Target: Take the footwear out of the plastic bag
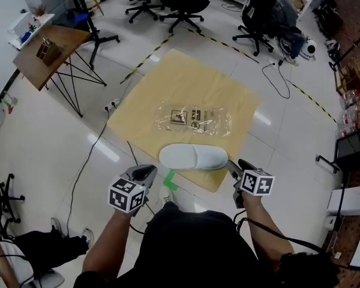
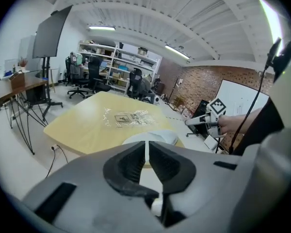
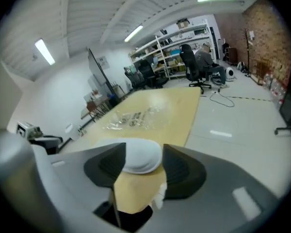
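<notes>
A pair of white slippers (image 1: 193, 157) lies on the near edge of the yellow table (image 1: 168, 83), outside the bag. The empty clear plastic bag (image 1: 195, 118) lies flat at the table's middle. My left gripper (image 1: 150, 171) hovers off the near edge, left of the slippers, its jaws almost together with nothing between them (image 2: 146, 152). My right gripper (image 1: 235, 164) sits at the slippers' right end. In the right gripper view its jaws stand apart (image 3: 143, 152), and the slipper's tip (image 3: 140, 161) shows beyond the gap, untouched. The left gripper view shows the slippers (image 2: 153, 137), bag (image 2: 128, 118) and right gripper (image 2: 203, 122).
A tilted wooden stand (image 1: 48, 53) is at the far left. Office chairs (image 1: 180, 5) stand behind the table, and cables (image 1: 90, 155) trail over the floor. Green tape (image 1: 170, 180) marks the floor below the near edge. Someone's shoes (image 1: 72, 236) are at lower left.
</notes>
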`<action>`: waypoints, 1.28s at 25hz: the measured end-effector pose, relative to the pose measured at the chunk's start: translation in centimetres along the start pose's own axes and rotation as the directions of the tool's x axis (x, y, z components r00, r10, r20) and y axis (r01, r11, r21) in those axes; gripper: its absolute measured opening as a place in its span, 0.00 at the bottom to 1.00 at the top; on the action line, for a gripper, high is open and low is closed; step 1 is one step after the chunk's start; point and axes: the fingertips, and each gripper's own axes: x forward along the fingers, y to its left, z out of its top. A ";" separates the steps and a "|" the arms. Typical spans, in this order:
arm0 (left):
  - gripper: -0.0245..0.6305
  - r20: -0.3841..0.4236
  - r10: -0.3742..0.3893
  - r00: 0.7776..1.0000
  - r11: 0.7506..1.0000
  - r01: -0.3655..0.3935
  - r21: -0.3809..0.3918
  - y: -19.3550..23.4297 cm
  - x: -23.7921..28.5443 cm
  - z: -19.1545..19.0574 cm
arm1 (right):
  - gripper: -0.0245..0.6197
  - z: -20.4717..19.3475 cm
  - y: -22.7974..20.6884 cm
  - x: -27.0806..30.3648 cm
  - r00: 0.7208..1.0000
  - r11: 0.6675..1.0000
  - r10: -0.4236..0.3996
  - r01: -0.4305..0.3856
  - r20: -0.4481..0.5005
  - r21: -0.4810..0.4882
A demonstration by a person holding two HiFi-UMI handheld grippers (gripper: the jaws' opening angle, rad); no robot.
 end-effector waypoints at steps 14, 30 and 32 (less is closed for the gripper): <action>0.06 0.074 0.108 0.991 0.990 -0.101 -0.097 -17.9 -7.3 -6.1 | 0.04 -8.7 1.9 -20.9 0.864 0.869 0.493 -0.493 0.104 -0.034; 0.06 0.099 0.114 0.989 0.992 -0.119 0.047 -21.2 -15.1 -6.7 | 0.04 -11.3 10.2 -24.3 0.818 0.828 0.558 -0.559 0.141 -0.037; 0.06 0.100 0.097 0.990 0.993 -0.103 0.058 -20.5 -16.8 -7.4 | 0.04 -11.8 11.8 -24.4 0.839 0.852 0.523 -0.521 0.152 -0.056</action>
